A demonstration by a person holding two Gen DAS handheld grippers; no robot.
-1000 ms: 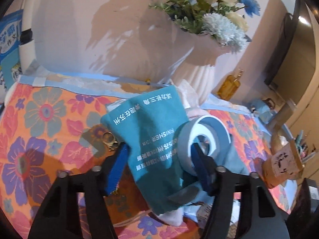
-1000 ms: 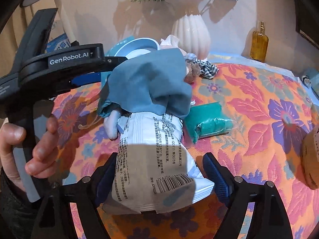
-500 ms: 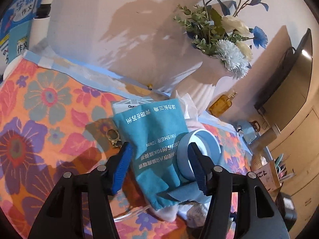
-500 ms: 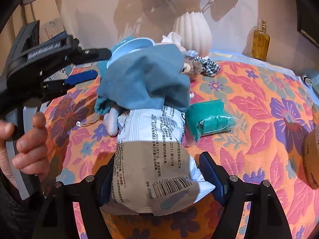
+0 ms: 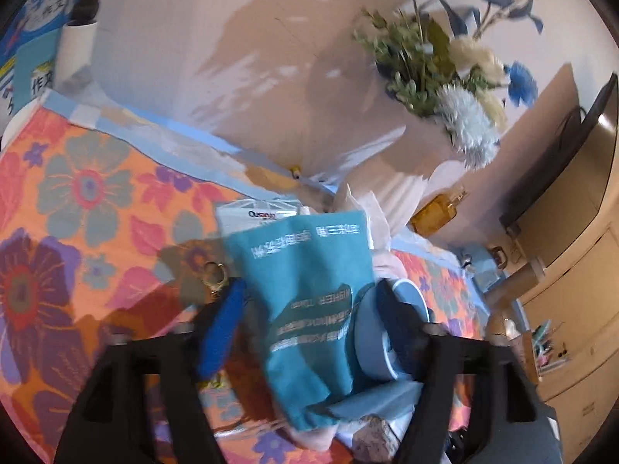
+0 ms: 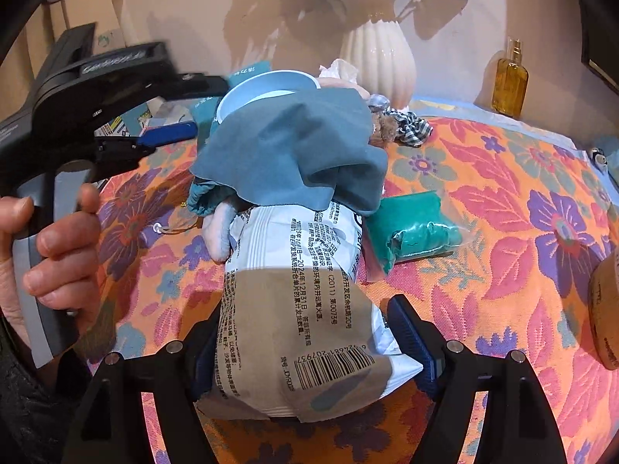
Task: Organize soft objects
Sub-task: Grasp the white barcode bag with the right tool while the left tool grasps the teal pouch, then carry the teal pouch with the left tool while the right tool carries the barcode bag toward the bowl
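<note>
A pile of soft things lies on the floral cloth. A white printed packet lies lengthwise between the fingers of my right gripper, which is open around it. A grey-blue cloth drapes over the packet's far end and over a blue tape roll. A green bagged cloth lies just right of the packet. In the left wrist view my left gripper is open above a teal printed pouch, with the tape roll by its right finger.
A white ribbed vase with flowers and an amber bottle stand at the back by the wall. A checked scrunchie lies near the vase. A small metal clasp lies left of the pouch. A brown object is at the right edge.
My left gripper has pulled back and risen, so the pouch and tape roll look smaller between its fingers. My right gripper has barely moved and stays around the packet.
</note>
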